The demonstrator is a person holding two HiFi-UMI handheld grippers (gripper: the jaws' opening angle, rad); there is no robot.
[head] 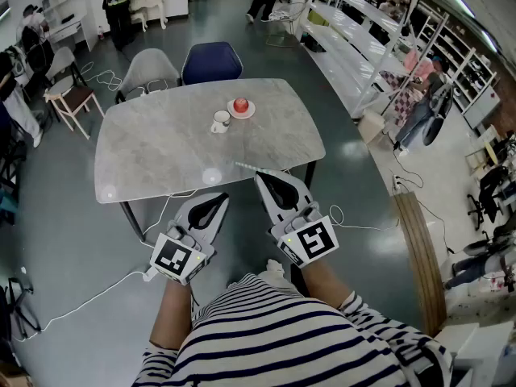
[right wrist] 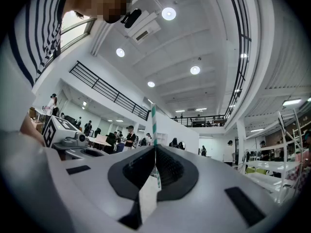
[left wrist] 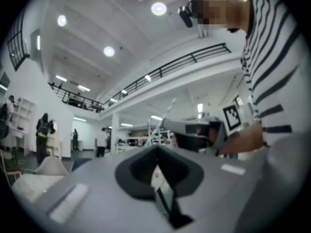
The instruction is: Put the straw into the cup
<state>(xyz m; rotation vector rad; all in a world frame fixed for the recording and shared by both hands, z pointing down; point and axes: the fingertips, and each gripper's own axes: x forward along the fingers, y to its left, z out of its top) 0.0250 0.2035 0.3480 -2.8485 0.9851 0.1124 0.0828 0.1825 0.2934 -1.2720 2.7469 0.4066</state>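
Observation:
A white cup point(head: 220, 122) stands on the grey table point(head: 161, 147), toward its far side. My right gripper point(head: 263, 175) hovers at the table's near edge, shut on a green-and-white striped straw point(head: 245, 166) that sticks out past its tips. In the right gripper view the straw point(right wrist: 153, 123) rises from between the closed jaws of the right gripper point(right wrist: 155, 147). My left gripper point(head: 216, 201) is just left of it, below the table's near edge, shut with nothing in it. The left gripper view shows the left gripper point(left wrist: 156, 149), and beyond it the right gripper point(left wrist: 194, 129) with the straw point(left wrist: 167, 111).
A red object on a small saucer point(head: 240, 107) sits right of the cup. A grey chair point(head: 149, 68) and a blue chair point(head: 211, 60) stand behind the table. White shelving point(head: 355, 39) runs along the right. Cables point(head: 97, 301) lie on the floor.

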